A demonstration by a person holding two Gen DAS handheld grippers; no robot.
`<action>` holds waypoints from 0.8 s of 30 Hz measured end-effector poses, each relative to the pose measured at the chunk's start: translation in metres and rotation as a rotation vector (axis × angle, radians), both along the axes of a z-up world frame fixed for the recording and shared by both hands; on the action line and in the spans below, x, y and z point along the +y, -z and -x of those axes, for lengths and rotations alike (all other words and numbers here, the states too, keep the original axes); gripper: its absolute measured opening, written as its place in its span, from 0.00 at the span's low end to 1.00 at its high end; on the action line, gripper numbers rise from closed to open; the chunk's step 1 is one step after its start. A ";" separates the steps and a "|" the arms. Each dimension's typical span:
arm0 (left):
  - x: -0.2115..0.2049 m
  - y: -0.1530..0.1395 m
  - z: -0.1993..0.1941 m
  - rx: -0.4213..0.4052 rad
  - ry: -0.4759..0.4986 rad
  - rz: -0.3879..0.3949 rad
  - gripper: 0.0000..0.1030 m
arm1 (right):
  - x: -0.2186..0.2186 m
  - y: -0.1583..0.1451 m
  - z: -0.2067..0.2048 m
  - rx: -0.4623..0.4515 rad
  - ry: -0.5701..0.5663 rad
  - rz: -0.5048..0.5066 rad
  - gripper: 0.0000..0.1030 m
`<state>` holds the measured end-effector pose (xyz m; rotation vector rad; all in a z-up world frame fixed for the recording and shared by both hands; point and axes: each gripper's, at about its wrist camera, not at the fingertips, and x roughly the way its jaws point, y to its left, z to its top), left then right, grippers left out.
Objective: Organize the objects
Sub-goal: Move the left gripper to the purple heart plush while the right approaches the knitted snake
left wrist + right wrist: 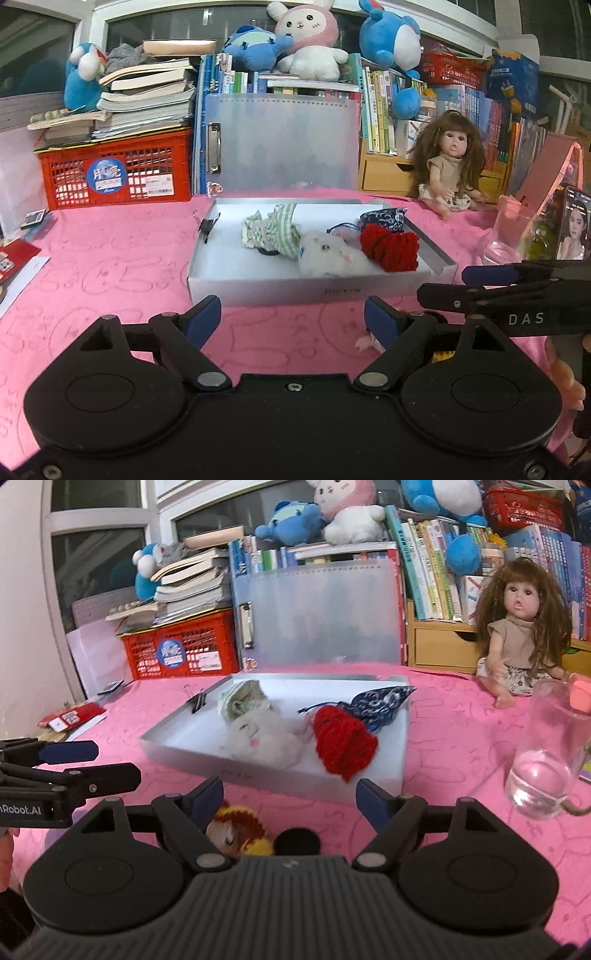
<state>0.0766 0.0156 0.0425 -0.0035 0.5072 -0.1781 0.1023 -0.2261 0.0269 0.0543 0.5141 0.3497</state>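
A shallow white box (280, 286) (184, 755) lies on the pink cloth. In it are a green checked cloth toy (275, 229) (240, 701), a white plush (328, 254) (262, 738), a red knitted piece (391, 247) (343, 744) and a blue patterned pouch (384, 218) (380, 699). A small yellow-maned plush (238, 834) lies on the cloth just under my right gripper (290, 799), beside a black round piece (297, 842). My left gripper (291, 317) is open and empty before the box. Both stand open.
A long-haired doll (448, 166) (521, 631) sits at the back right. A glass of water (543, 753) (508, 236) stands right of the box, near a phone (572, 225). A red crate (114, 173), books and plush toys line the back.
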 end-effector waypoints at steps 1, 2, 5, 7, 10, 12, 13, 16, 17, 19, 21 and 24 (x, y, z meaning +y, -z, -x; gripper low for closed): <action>0.001 0.001 0.004 0.000 -0.002 0.003 0.82 | 0.002 0.001 0.002 -0.002 -0.006 0.004 0.84; 0.002 0.002 0.008 -0.001 -0.003 0.005 0.82 | 0.004 0.002 0.004 -0.001 -0.012 0.006 0.84; 0.004 0.005 0.020 -0.009 -0.006 0.001 0.82 | 0.008 0.004 0.011 -0.005 -0.019 0.006 0.80; 0.005 0.006 0.028 -0.017 -0.011 -0.007 0.82 | 0.011 0.005 0.013 -0.008 -0.021 0.012 0.79; 0.006 0.010 0.040 -0.023 -0.011 -0.017 0.82 | 0.014 0.008 0.016 -0.008 -0.023 0.023 0.77; 0.006 0.013 0.046 -0.025 -0.014 -0.027 0.82 | 0.016 0.010 0.018 -0.007 -0.023 0.030 0.73; 0.007 0.016 0.049 -0.025 -0.015 -0.033 0.82 | 0.017 0.011 0.018 -0.006 -0.023 0.033 0.71; 0.007 0.021 0.057 -0.022 -0.020 -0.040 0.82 | 0.021 0.014 0.021 0.002 -0.034 0.047 0.57; 0.008 0.023 0.060 -0.025 -0.020 -0.040 0.82 | 0.022 0.014 0.022 0.001 -0.038 0.052 0.56; 0.009 0.025 0.064 -0.034 -0.019 -0.039 0.82 | 0.025 0.016 0.024 -0.003 -0.041 0.065 0.55; 0.009 0.027 0.068 -0.046 -0.023 -0.043 0.82 | 0.027 0.018 0.024 0.000 -0.046 0.076 0.52; 0.010 0.030 0.073 -0.053 -0.029 -0.052 0.82 | 0.030 0.020 0.024 0.002 -0.055 0.087 0.51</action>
